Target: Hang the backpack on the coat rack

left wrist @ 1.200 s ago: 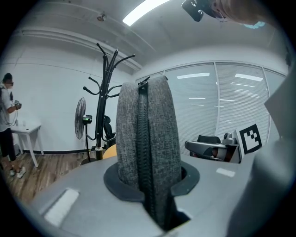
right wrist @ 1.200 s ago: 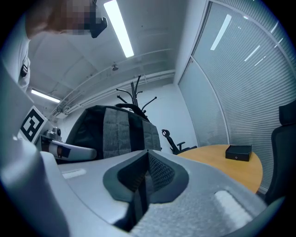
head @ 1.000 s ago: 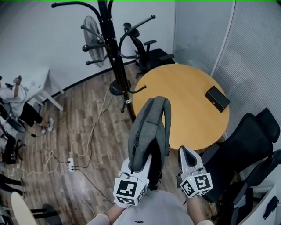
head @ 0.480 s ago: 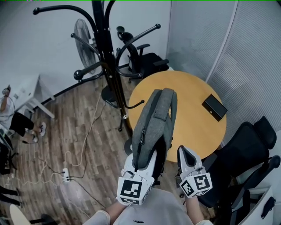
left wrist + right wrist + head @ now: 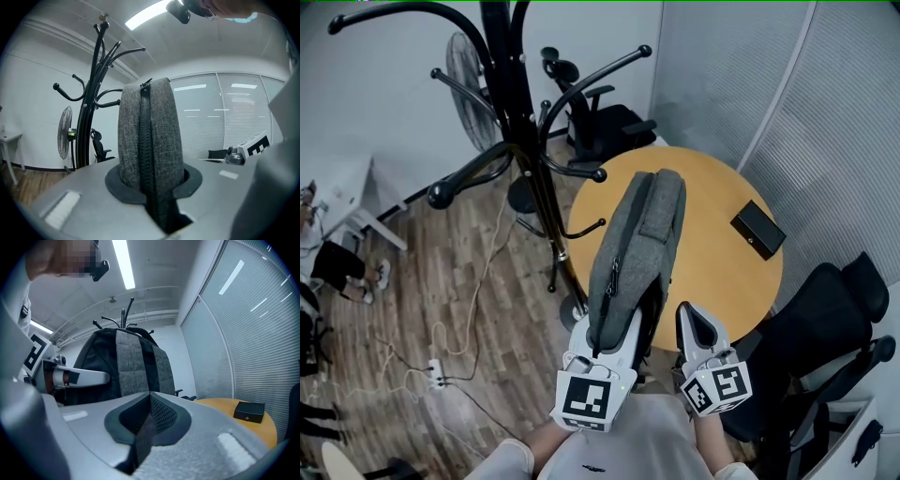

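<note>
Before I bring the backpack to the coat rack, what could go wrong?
The backpack stands tall in the left hand-held gripper alone, gripped at one end, so it may tip or slip. The coat rack's low hooks jut toward it and could snag the fabric. Cables on the floor by its base could trip you.

**Even Ceiling Light, Bowed Edges**

A ceiling strip light [image 5: 123, 263] is burning out to pure white in both gripper views and is lighting the room evenly, casting only soft shadows. The blinds [image 5: 253, 333] are glowing flat and pale. The table [image 5: 712, 272] is catching a mild sheen without hard glare. The wide lenses are bowing straight lines and darkening the corners to black. The closest foreground in the gripper views is blurring, while the backpack [image 5: 147, 136] weave is showing crisp. The coat rack [image 5: 89, 117] is reading as a dark silhouette.
</note>
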Demonstrator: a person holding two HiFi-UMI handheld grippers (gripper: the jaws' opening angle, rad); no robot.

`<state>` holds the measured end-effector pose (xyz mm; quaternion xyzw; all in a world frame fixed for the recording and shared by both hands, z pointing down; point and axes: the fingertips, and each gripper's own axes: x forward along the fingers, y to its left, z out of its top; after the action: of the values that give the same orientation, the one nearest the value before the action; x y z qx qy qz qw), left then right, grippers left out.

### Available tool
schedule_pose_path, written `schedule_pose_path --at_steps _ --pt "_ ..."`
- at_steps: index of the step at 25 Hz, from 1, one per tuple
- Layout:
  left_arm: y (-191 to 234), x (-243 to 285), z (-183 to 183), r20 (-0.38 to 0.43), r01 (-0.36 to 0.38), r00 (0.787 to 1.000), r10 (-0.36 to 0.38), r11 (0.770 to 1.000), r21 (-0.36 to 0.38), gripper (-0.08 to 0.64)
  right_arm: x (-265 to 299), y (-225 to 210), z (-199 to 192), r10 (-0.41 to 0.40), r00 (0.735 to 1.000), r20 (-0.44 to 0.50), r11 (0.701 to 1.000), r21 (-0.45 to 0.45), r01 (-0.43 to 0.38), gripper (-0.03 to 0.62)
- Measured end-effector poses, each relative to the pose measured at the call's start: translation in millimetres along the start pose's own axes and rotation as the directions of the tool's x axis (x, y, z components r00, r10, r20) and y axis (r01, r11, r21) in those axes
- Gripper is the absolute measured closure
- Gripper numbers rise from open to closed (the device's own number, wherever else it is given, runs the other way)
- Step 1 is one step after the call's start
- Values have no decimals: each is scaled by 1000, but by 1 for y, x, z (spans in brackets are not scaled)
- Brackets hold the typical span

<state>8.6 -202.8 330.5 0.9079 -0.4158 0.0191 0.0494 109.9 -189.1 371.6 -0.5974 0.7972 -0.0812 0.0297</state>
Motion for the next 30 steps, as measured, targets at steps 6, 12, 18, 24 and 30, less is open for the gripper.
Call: schedule_pose_path --at_steps 6,12,18,24,30 --pt "-4 16 3 -3 -66 998 66 998 -11 449 9 -22 4 56 998 -17 998 4 -55 591" --pt "-5 32 7 -7 -143 990 143 990 -22 449 26 -41 20 119 993 -11 993 -11 -120 589" --pt "-6 48 13 2 -192 981 192 981 -10 449 36 -56 26 161 987 -6 987 0 -161 589" --pt "2 63 34 38 -254 966 255 967 -32 449 46 -66 30 200 980 -9 980 -3 -200 590" --pt "1 77 50 98 -293 950 295 955 -34 449 52 -77 34 242 970 -13 970 -12 -242 589"
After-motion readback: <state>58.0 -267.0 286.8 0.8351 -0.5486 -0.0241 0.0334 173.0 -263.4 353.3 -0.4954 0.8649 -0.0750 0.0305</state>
